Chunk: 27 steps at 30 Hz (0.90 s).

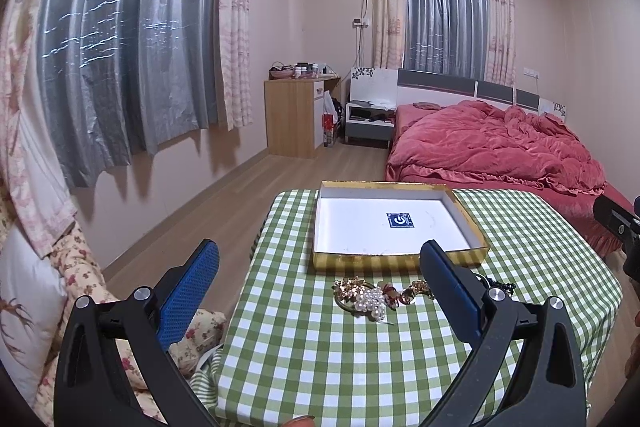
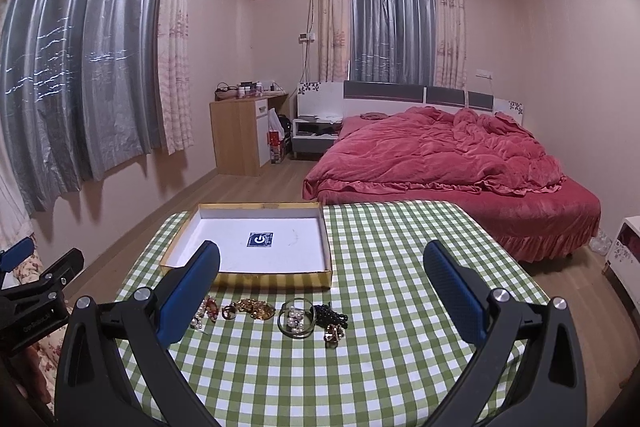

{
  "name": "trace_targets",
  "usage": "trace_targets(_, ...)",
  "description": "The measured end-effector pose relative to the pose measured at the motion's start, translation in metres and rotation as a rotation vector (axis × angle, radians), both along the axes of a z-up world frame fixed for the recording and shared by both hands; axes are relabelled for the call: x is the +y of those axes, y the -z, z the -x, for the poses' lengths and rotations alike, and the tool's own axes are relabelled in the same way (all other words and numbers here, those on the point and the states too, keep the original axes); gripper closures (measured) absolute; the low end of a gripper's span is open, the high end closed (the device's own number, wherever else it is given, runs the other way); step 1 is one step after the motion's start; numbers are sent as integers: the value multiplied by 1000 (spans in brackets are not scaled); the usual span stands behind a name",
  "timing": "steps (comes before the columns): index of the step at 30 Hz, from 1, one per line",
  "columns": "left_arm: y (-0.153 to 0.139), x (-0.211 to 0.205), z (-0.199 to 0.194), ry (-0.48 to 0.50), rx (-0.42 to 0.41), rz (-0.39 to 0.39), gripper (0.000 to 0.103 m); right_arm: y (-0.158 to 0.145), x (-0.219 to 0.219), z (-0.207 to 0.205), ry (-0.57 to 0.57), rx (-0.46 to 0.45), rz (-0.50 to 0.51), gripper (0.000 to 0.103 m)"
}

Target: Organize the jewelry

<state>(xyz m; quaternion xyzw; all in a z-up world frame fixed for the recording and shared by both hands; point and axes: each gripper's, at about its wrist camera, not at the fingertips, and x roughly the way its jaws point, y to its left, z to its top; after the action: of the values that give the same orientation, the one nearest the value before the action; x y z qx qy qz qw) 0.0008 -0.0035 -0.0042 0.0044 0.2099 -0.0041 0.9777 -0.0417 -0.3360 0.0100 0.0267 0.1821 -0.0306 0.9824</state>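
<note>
A shallow gold-sided box [image 1: 396, 261] [image 2: 248, 277] with a white floor and a blue sticker stands on a green checked tablecloth [image 1: 320, 355] [image 2: 380, 367]. In front of it lies a row of jewelry: a pearl cluster brooch [image 1: 370, 301], gold pieces [image 2: 254, 308], a clear bangle with pearls [image 2: 297, 317] and black beads [image 2: 332, 315]. My left gripper [image 1: 320, 267] is open, above the near left of the table. My right gripper [image 2: 321, 267] is open, above the jewelry row. Both are empty.
A floral-covered seat [image 1: 80, 275] stands left of the table. A bed with a red quilt [image 2: 440, 155] lies behind the table. A wooden desk [image 2: 240, 131] stands by the far wall. A white cabinet [image 2: 624, 259] is at the right.
</note>
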Motion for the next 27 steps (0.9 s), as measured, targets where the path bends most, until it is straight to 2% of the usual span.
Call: trace_targets(27, 4, -2, 0, 7, 6, -1, 6, -1, 4, 6, -14, -7, 19, 103)
